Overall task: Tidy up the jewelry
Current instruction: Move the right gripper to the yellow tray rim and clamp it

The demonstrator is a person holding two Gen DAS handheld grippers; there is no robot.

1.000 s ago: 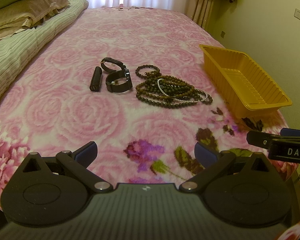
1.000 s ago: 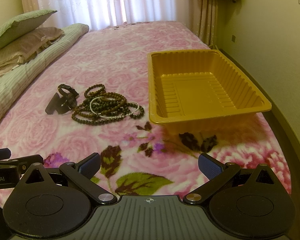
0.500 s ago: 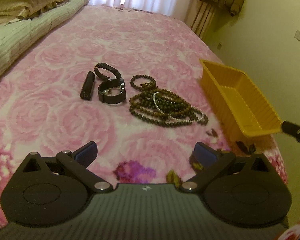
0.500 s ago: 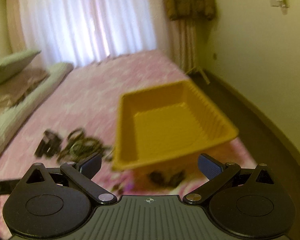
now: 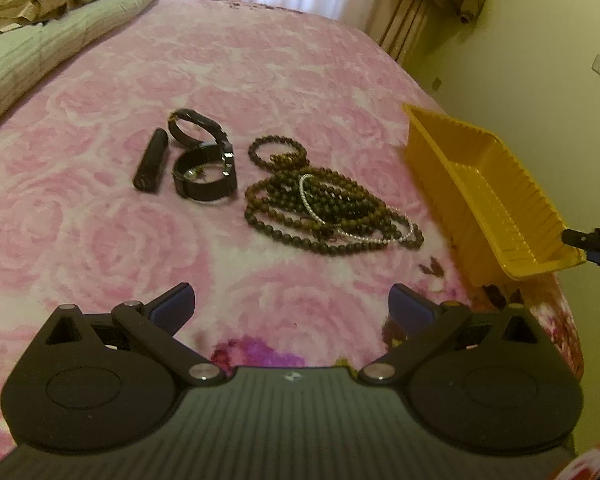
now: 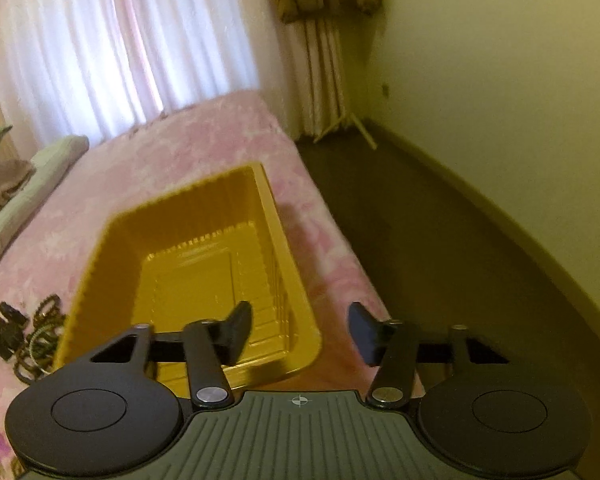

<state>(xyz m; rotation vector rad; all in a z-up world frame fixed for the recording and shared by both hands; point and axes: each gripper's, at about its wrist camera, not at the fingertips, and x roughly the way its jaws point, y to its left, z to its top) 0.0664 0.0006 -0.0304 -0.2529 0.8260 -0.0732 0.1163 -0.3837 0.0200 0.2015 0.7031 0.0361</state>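
Straddling the yellow tray's (image 6: 188, 264) near corner, right gripper (image 6: 300, 330) gapes; left gripper (image 5: 290, 308) hovers spread before beads (image 5: 332, 208).

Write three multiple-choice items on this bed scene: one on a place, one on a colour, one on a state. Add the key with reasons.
1. Where does the bead pile lie?
A. inside the tray
B. on the bedspread, between the black bands and the tray
C. on the pillow

2. What colour is the tray?
A. blue
B. white
C. yellow

3. How is the right hand-held gripper set?
A. open, straddling the tray's near right wall
B. shut on beads
C. shut on a black band

Key: 1 B, the beads rest on the pink bedspread right of the black bands; 2 C, the plastic is yellow; 3 A, one finger is inside the tray, the other outside.
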